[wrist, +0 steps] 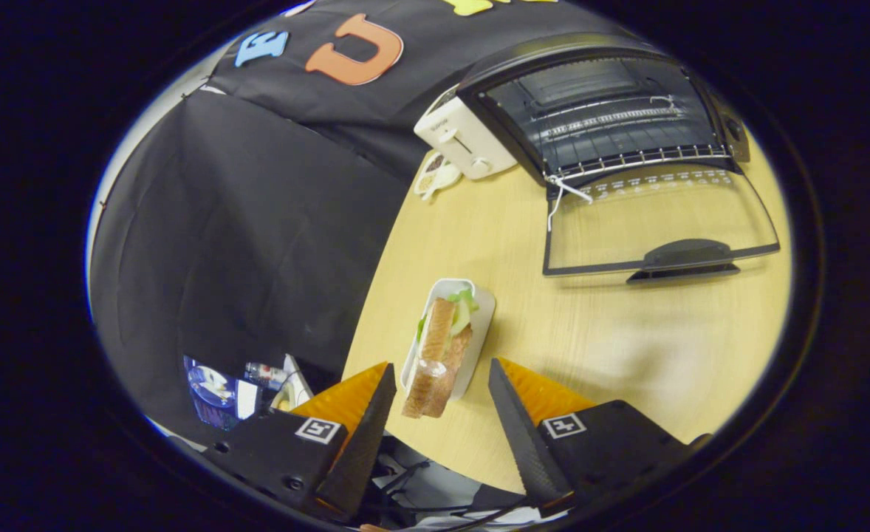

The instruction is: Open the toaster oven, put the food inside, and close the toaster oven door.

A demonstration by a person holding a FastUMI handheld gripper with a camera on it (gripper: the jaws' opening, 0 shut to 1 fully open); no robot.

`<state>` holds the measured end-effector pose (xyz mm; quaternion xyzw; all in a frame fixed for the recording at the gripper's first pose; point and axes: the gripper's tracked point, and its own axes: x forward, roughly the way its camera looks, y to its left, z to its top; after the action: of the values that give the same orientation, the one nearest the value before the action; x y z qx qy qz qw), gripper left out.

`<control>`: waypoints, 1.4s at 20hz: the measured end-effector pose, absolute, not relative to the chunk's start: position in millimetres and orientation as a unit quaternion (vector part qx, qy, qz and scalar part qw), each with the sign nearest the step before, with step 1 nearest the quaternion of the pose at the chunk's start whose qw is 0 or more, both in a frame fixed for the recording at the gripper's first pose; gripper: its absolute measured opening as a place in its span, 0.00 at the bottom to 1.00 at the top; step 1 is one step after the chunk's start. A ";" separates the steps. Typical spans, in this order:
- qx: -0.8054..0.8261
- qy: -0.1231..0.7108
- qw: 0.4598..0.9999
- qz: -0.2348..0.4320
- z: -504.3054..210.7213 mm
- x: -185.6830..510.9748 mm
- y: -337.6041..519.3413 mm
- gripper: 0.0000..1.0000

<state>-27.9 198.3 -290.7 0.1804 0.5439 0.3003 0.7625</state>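
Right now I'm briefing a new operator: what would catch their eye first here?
The sandwich on its white tray sits between the open gripper fingers, untouched. Beyond it on the wooden table, the toaster oven stands with its glass door folded down flat.

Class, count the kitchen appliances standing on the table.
2: a toaster oven with its door open, beyond the open gripper, and a white toaster touching its side. Others may be hidden.
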 end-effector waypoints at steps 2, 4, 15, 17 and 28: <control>0.204 0.553 0.755 0.288 -294.2 -24.1 204.1 0.83; 0.232 0.566 0.737 0.285 -296.9 -21.0 209.5 0.79; 0.291 0.601 0.679 0.305 -299.5 -26.1 216.8 0.38; 0.293 0.593 0.683 0.310 -296.3 -24.2 215.3 0.38; 0.341 0.489 0.716 0.363 -234.3 -7.5 193.9 0.37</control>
<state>-7.5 193.9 -234.3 0.3408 0.4891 0.3634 0.7160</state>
